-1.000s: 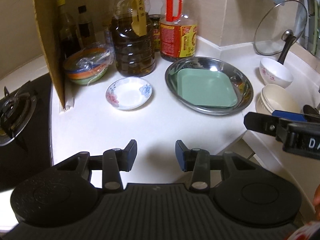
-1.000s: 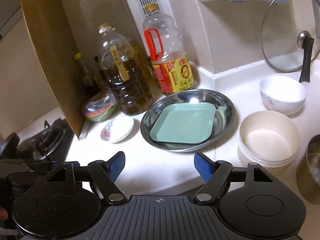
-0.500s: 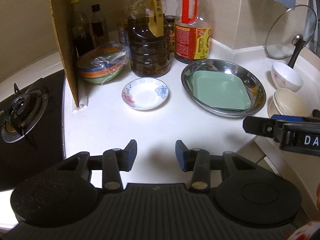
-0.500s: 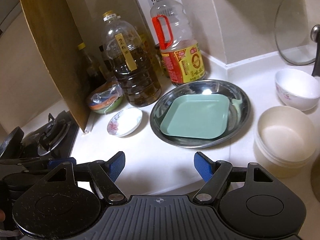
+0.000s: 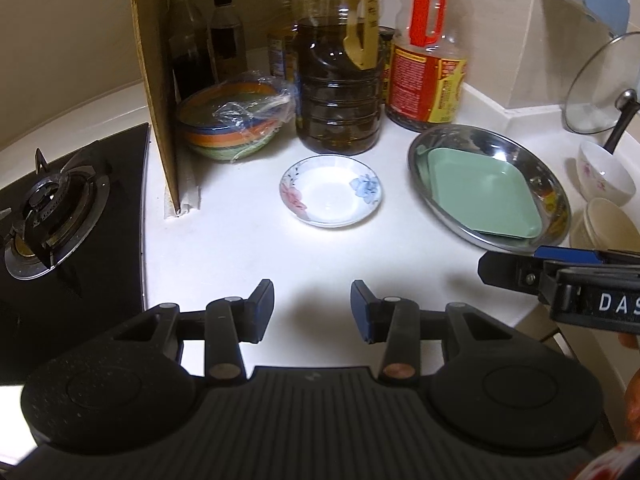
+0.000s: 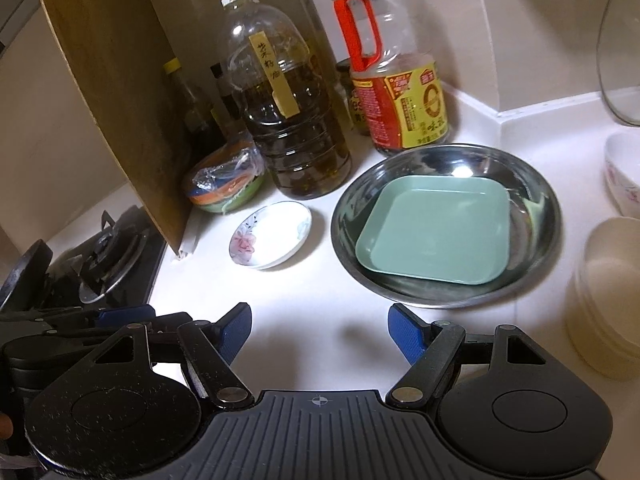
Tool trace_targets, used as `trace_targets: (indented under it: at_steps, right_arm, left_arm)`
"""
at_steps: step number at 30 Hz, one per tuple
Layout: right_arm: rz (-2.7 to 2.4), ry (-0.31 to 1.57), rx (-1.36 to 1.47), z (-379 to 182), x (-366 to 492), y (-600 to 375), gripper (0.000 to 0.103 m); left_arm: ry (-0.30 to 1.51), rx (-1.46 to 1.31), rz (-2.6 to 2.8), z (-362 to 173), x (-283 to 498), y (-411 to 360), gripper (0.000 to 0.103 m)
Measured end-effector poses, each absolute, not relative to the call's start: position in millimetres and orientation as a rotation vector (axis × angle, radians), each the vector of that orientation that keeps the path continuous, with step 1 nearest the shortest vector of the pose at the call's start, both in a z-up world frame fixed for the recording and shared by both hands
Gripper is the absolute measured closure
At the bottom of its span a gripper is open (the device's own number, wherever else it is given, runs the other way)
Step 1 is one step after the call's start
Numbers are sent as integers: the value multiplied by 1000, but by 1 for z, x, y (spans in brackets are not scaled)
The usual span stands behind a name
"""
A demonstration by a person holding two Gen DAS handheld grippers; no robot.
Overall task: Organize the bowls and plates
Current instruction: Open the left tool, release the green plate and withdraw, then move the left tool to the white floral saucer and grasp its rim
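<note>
Care matters most at the small white floral-painted ceramic saucer, lying on the white countertop beside the round steel tray: the half-open, empty left gripper should pinch its thin rim squarely, while the wide-open right gripper holds nothing.

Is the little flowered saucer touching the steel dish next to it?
Apart. The left wrist view shows bare white counter between the flowered saucer and the steel dish; the right wrist view agrees.

White table is carrying a floral saucer at frame centre, steel dish right, wrapped bowls and oil bottles behind.
</note>
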State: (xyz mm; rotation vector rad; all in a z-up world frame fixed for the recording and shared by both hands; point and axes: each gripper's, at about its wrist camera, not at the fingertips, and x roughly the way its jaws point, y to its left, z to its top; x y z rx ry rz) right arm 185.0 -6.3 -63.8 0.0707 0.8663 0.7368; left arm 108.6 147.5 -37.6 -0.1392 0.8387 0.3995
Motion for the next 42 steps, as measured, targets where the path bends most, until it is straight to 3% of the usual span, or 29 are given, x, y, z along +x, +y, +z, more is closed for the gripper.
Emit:
trace_targets:
  at_steps: [18, 30, 42]
  right_arm:
    - [808, 835, 79, -82, 229, 51, 29]
    - [775, 855, 48, -102, 259, 90, 53]
    - [709, 856, -16, -117, 271, 110, 67]
  left_arm:
    - [832, -127, 383, -58, 161, 198, 64]
    - [834, -130, 361, -70, 188, 230, 70]
    - [840, -129, 326, -77, 205, 241, 81]
